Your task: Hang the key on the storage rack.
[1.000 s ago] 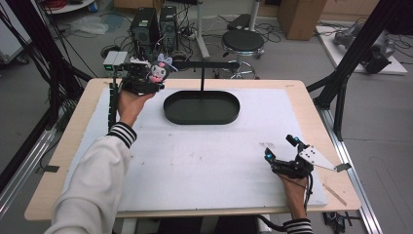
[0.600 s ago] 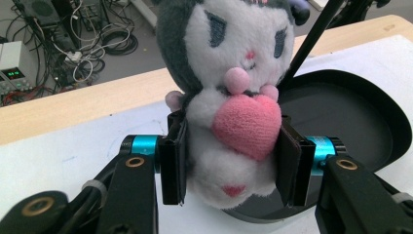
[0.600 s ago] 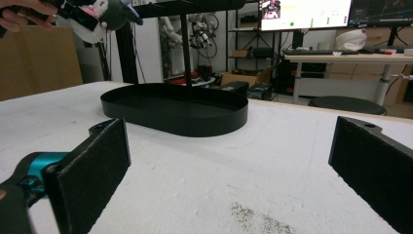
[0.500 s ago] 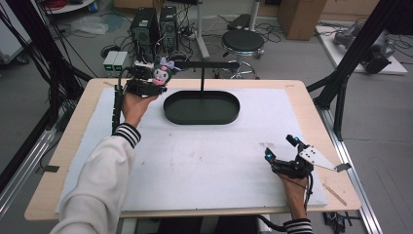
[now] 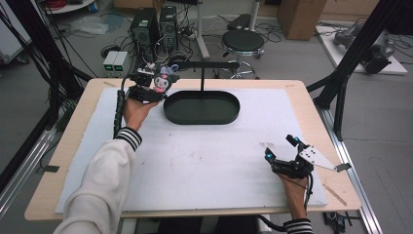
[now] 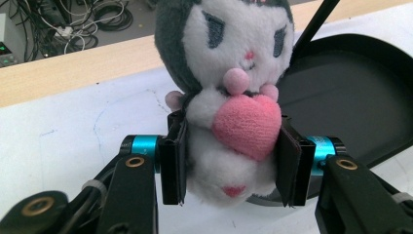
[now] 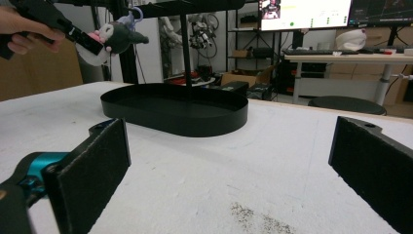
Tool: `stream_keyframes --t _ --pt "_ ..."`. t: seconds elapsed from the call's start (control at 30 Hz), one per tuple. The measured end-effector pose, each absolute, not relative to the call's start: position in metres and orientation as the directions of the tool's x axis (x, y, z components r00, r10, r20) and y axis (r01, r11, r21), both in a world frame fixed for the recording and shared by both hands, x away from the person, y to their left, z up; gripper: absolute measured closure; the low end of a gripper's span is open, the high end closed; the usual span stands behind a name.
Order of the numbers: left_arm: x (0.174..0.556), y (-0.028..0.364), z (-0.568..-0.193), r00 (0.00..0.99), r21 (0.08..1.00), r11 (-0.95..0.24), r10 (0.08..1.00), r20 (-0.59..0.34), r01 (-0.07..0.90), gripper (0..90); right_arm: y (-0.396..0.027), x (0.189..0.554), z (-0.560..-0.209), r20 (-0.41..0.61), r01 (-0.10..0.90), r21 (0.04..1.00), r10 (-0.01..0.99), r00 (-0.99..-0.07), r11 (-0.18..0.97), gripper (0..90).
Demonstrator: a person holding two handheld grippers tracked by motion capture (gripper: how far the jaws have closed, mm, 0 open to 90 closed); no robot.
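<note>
Your left gripper (image 5: 155, 87) is clenched on the plush toy (image 6: 229, 92), pads pressing its body from both sides, and you hold it up off the desk (image 5: 87, 97) at the far left, just beside the left end of the black oval tray (image 5: 201, 108). A small loop on the toy's head shows in the right gripper view, close to the horizontal bar (image 5: 209, 64) of the stand that rises from the tray, so the job looks like hanging the toy there. Picking it up is done; getting the loop onto the bar is left, and whether it already touches the bar, I cannot tell. The stand's upright post (image 5: 202, 78) sits mid-tray, clear of your path. Over at the near right, your right gripper (image 5: 282, 148) rests on the white mat (image 5: 204, 156) with jaws spread wide, grasping nothing, well apart from the tray
</note>
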State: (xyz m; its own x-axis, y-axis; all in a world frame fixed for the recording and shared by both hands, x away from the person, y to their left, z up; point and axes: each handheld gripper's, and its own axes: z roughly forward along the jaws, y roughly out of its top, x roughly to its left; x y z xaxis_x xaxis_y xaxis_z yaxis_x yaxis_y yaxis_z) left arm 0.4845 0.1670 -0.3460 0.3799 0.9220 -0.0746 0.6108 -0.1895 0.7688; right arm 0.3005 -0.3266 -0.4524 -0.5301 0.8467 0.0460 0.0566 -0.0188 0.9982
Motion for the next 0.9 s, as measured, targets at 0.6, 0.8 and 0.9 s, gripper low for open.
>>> stream_keyframes --t 0.6,0.8,0.9 --pt "0.493 0.17 -0.36 0.465 0.778 -0.21 0.878 -0.117 0.592 42.6 -0.327 0.301 -0.453 0.05 0.056 0.998 0.845 -0.532 -0.024 0.5" --pt "0.479 0.183 -0.36 0.614 0.849 -0.237 0.78 -0.124 0.473 20.8 -0.326 0.3 -0.453 0.037 0.048 0.999 0.846 -0.531 -0.014 0.5" --pt "0.466 0.193 -0.356 0.648 0.888 -0.209 0.752 -0.122 0.41 11.8 -0.326 0.299 -0.453 0.04 0.048 0.999 0.846 -0.531 -0.016 0.5"
